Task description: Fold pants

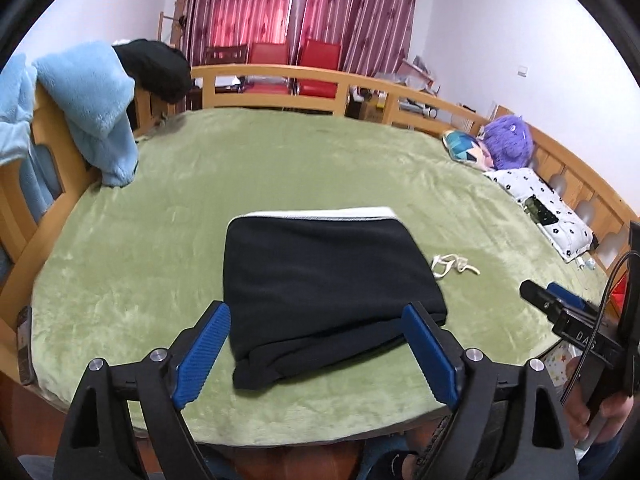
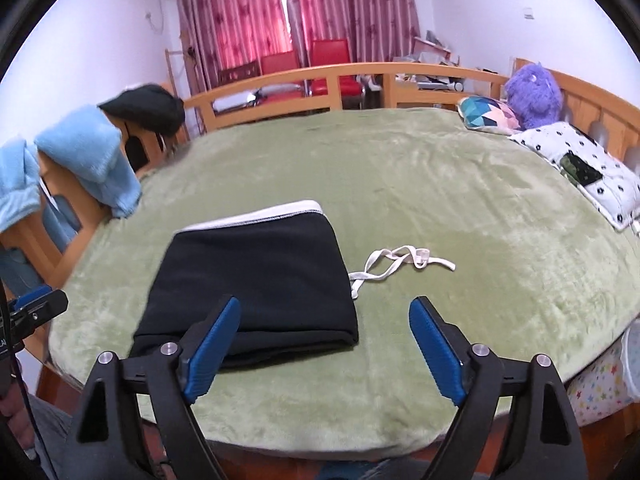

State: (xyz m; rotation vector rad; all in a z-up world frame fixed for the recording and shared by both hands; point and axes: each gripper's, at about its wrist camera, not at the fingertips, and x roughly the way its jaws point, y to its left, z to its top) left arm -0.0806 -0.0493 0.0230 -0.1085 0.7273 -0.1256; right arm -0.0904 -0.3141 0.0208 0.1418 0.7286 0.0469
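Observation:
The black pants (image 1: pixel 320 280) lie folded into a compact rectangle on the green blanket (image 1: pixel 280 168), with the white waistband at the far edge. Their white drawstring (image 2: pixel 400 262) trails loose onto the blanket to the right. My left gripper (image 1: pixel 316 309) hangs open above the near edge of the bed, holding nothing, with the pants' near fold showing between its blue pads. My right gripper (image 2: pixel 325 303) is open too and holds nothing. It hovers by the pants' (image 2: pixel 260 280) near right corner. Each gripper shows at the edge of the other's view: the right gripper (image 1: pixel 546 294), the left gripper (image 2: pixel 40 304).
A light blue fleece (image 1: pixel 92 112) and a dark garment (image 1: pixel 156 68) hang over the wooden bed rail (image 1: pixel 272 74) at the left. A purple plush (image 1: pixel 508 140) and patterned pillows (image 1: pixel 540 208) lie at the right. Red chairs (image 1: pixel 320 68) stand before the curtains.

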